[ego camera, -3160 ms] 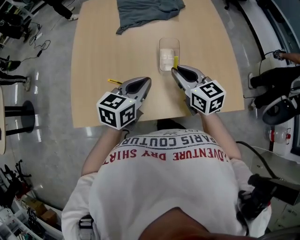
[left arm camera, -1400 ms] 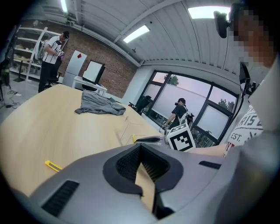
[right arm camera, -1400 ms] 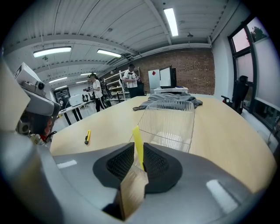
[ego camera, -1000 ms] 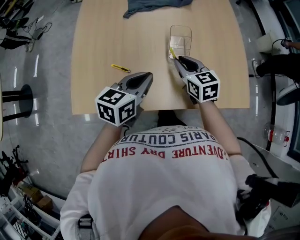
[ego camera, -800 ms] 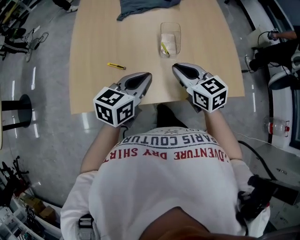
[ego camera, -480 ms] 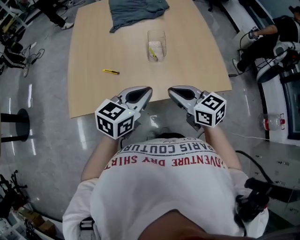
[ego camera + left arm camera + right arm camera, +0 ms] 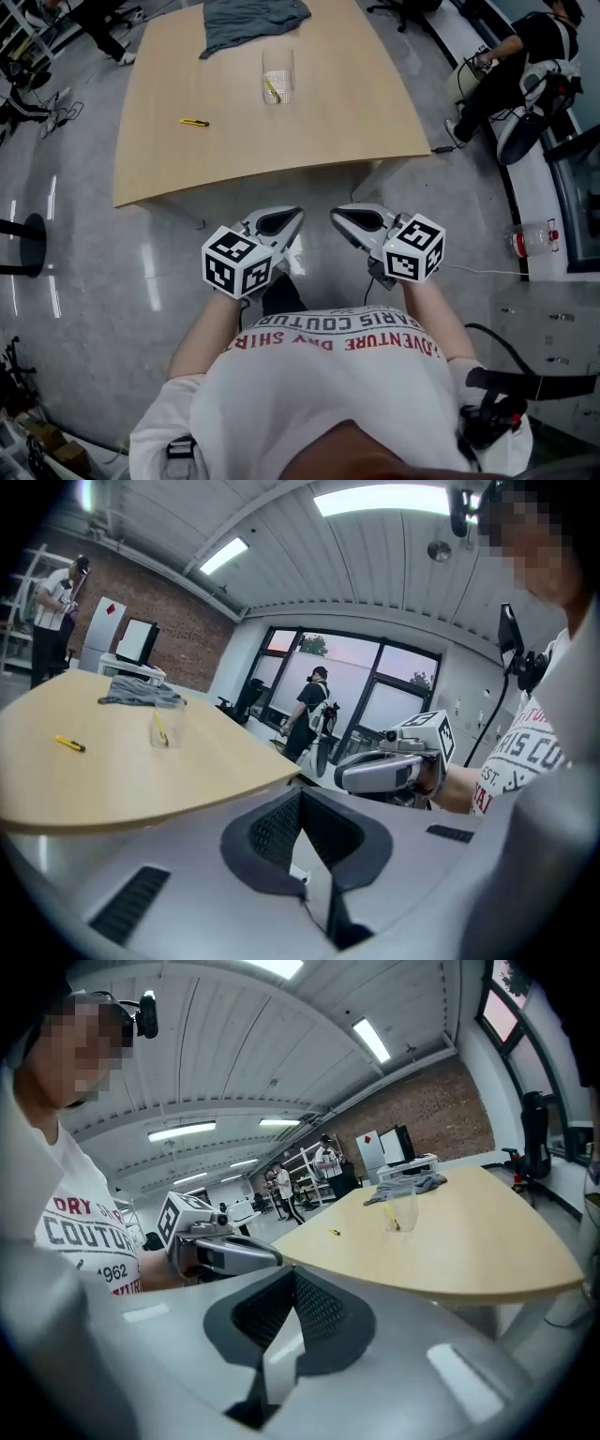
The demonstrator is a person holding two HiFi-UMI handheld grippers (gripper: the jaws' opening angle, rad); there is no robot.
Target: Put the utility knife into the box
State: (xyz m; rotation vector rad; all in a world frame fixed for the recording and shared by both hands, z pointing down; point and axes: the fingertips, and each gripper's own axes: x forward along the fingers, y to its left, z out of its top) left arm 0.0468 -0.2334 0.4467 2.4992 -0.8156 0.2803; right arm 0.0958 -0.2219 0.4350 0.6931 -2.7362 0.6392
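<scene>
**One knife boxed, one left out on the surface**

The left tongs (image 7: 293, 215) and the right tongs (image 7: 337, 213) sit side by side in the lower middle of the frame, over the glossy grey floor (image 7: 141, 253) and well apart from the pale wooden surface (image 7: 337, 112); in each gripper view the jaws meet with nothing between them, so we read both as closed and empty.

The tall clear plastic box (image 7: 290, 64) stands upright at the upper middle of the frame, just in front of a crumpled grey cloth (image 7: 253, 19); inside it a yellow utility knife (image 7: 271, 90) leans aslant, and we see nothing else in it. A second slim yellow utility knife (image 7: 194, 123) lies flat on the surface at the upper left, well apart from the box; we judge that this one remains to be put in.

We expect the knife to be light and stiff, with a smooth casing that could slip or pivot between the pads; we would take it across the middle of its body, pinching its narrow width, so that it hangs level; whether its blade is out we cannot tell. The box looks light and tall, so we would lower the knife in without nudging the rim, lest it tip or slide.
</scene>
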